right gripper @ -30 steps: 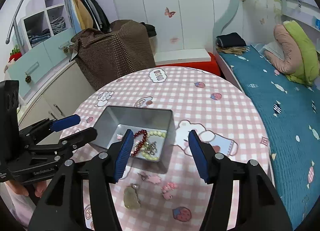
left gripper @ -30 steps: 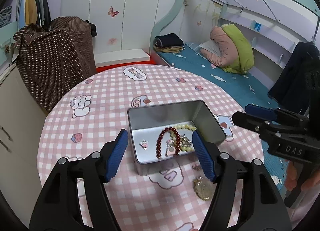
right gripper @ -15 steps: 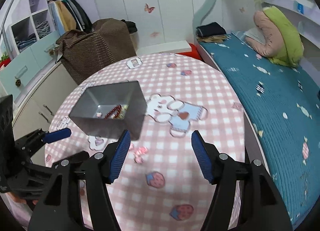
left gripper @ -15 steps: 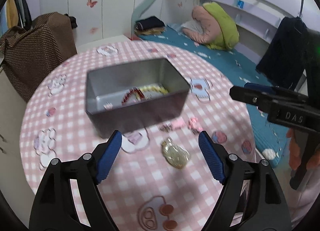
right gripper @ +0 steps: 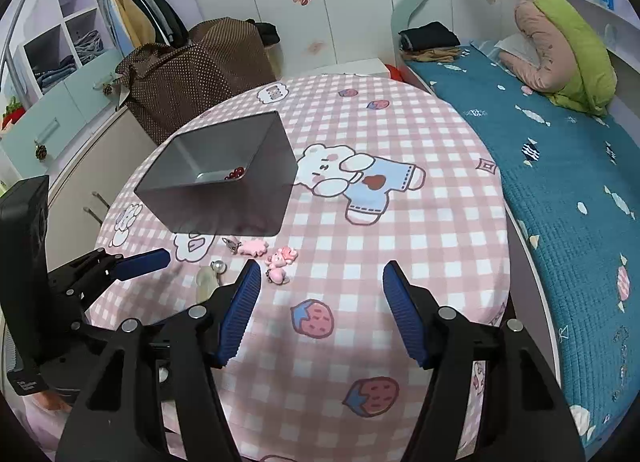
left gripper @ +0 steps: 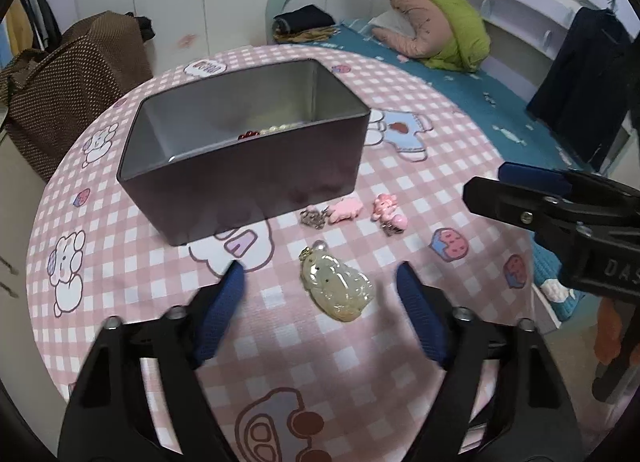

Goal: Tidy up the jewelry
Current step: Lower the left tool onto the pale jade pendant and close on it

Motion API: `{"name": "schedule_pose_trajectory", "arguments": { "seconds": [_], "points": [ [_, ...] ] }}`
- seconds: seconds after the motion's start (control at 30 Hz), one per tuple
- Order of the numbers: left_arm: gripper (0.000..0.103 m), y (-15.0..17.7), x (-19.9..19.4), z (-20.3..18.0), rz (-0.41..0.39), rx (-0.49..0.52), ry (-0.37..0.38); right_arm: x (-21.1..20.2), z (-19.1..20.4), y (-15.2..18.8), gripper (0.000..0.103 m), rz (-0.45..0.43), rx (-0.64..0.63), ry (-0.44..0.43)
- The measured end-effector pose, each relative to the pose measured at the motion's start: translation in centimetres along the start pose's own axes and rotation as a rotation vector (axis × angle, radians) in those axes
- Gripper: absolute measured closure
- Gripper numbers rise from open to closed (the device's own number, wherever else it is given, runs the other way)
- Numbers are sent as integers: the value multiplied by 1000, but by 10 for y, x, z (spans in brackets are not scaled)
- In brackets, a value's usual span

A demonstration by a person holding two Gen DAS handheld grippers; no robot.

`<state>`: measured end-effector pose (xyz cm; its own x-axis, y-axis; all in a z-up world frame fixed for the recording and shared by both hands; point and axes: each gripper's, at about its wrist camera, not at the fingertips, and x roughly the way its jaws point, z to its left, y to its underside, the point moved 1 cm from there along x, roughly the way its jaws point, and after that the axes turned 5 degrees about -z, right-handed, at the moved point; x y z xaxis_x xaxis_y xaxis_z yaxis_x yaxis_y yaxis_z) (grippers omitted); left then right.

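A grey metal tin [left gripper: 244, 166] stands open on the round worktop [left gripper: 420, 166], which is covered in a pink checked cloth printed with bears and strawberries. From both low views only a sliver of the tin's contents shows over its near wall: a few dark red beads [left gripper: 248, 135] and a short run of pale cream beads [left gripper: 276, 128] lying on the floor of the tin by that wall; how much more lies there cannot be told. Four loose pieces of jewelry lie on the cloth just in front of the tin. Nearest its wall are a small silver-coloured charm [left gripper: 314, 217] and a flat pink charm [left gripper: 346, 209] touching it; beside them, farther from the tin's corner, is a pink figure charm [left gripper: 388, 211] with a small metal fitting. Farther out from the tin lies a pale yellow-green carved pendant [left gripper: 338, 284], translucent, with a gold-coloured cap and a clear bead at the end pointing toward the tin. The left hand-held gripper [left gripper: 320, 306] hangs low over the cloth with its blue-padded jaws spread wide on either side of the pendant, gripping nothing. The right hand-held gripper [right gripper: 320, 302], also spread wide and holding nothing, hovers in front of the tin, its one pad close to the pink figure charm.
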<state>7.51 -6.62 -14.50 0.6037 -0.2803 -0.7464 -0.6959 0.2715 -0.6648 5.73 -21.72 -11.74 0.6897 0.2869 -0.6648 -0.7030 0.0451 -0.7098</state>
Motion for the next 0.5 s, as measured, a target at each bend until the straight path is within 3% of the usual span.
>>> {"name": "schedule_pose_trajectory", "arguments": {
  "seconds": [0.1,0.17,0.2,0.5],
  "points": [
    [43,2,7,0,27,-2,-3,2,0,2,42,7,2,-5],
    [60,4,10,-1,40,-2,4,3,-1,3,42,11,4,-6],
    [64,5,10,-2,36,5,-11,4,-1,4,42,13,6,-7],
    [66,4,0,10,19,-15,-11,7,10,6,42,26,-26,-46]
  ]
}}
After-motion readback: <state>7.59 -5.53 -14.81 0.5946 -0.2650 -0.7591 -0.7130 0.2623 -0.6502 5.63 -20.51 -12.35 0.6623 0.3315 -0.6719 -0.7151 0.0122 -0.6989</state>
